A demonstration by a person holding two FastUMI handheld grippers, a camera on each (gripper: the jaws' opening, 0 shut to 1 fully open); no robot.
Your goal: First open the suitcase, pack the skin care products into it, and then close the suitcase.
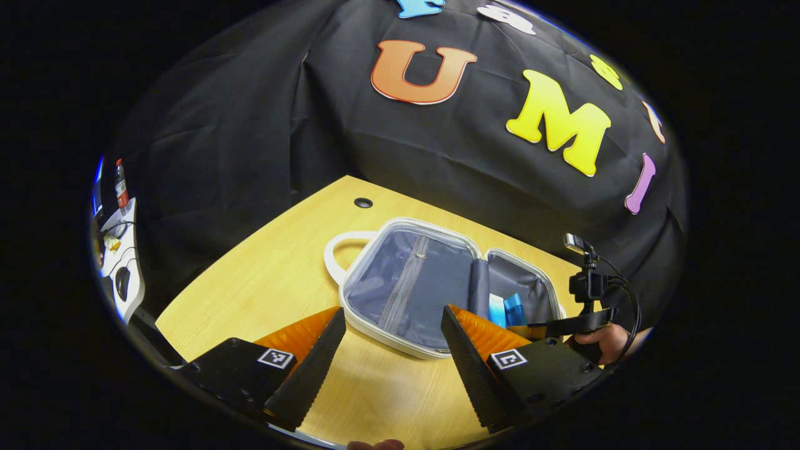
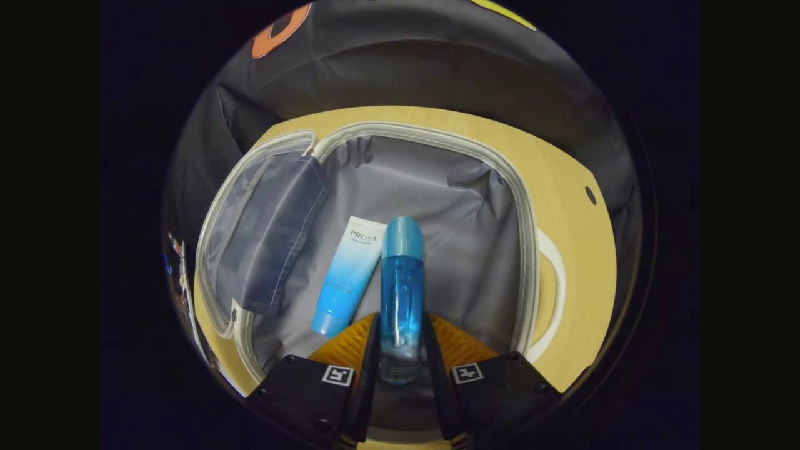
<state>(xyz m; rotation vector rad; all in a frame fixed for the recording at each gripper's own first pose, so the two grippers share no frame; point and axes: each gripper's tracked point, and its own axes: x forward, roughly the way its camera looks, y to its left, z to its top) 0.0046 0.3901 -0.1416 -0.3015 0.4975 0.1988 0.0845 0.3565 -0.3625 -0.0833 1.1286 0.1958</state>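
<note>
Lying open on a wooden table (image 1: pixel 262 275), suitcase (image 2: pixel 437 187) (grey lining), right gripper (image 2: pixel 400 350) clamping a blue bottle (image 2: pixel 402 281) over it, seemingly beside a tube (image 2: pixel 347 275), left gripper (image 1: pixel 394 356) spread wide, holding nothing.

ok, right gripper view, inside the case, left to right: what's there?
Mesh pocket on the open lid → tube → blue bottle, held between the right gripper fingers → case rim → white handle.
</note>
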